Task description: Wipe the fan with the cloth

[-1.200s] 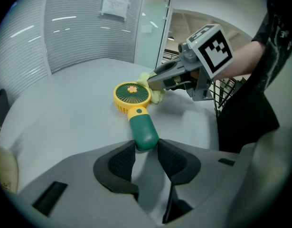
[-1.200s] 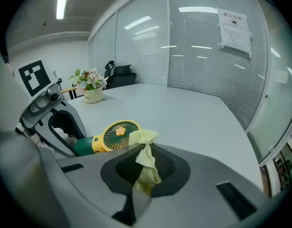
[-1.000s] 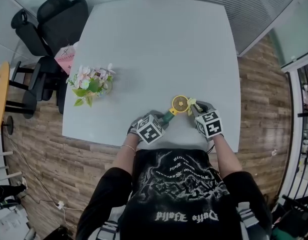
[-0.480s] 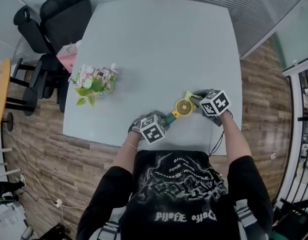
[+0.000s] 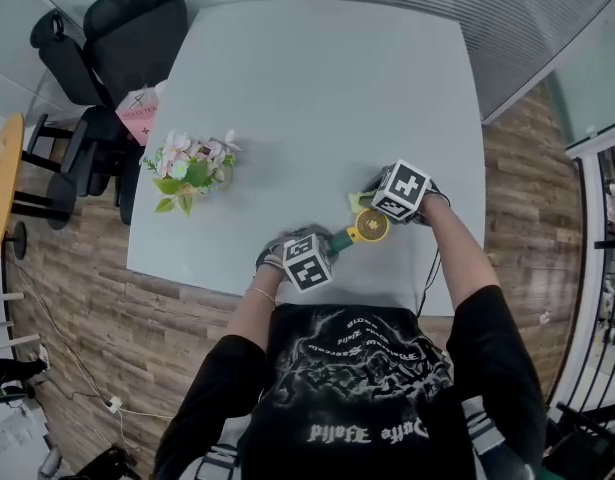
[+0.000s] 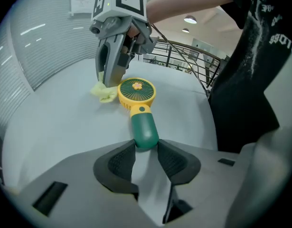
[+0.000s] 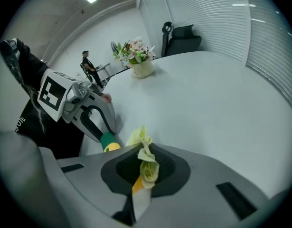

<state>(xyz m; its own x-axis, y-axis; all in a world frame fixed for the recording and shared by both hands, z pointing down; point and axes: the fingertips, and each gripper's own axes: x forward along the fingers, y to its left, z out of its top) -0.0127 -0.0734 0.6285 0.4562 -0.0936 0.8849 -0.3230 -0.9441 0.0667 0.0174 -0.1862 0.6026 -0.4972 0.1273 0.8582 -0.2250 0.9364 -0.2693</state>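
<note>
The fan (image 6: pixel 136 91) sits at the bench's (image 5: pixel 317 98) near edge. The left claw (image 6: pixel 146 147) pinches its green handle. The right claw (image 7: pixel 145 167) is clamped on the cloth (image 6: pixel 101 92), which is touching the fan's head. The fan looks light, stiff and likely slick, so the handle is best to grip. The cloth is soft and limp.

Left hand-held gripper (image 6: pixel 145 148) and right hand-held gripper (image 7: pixel 145 167) angle downward, jaws clamped
</note>
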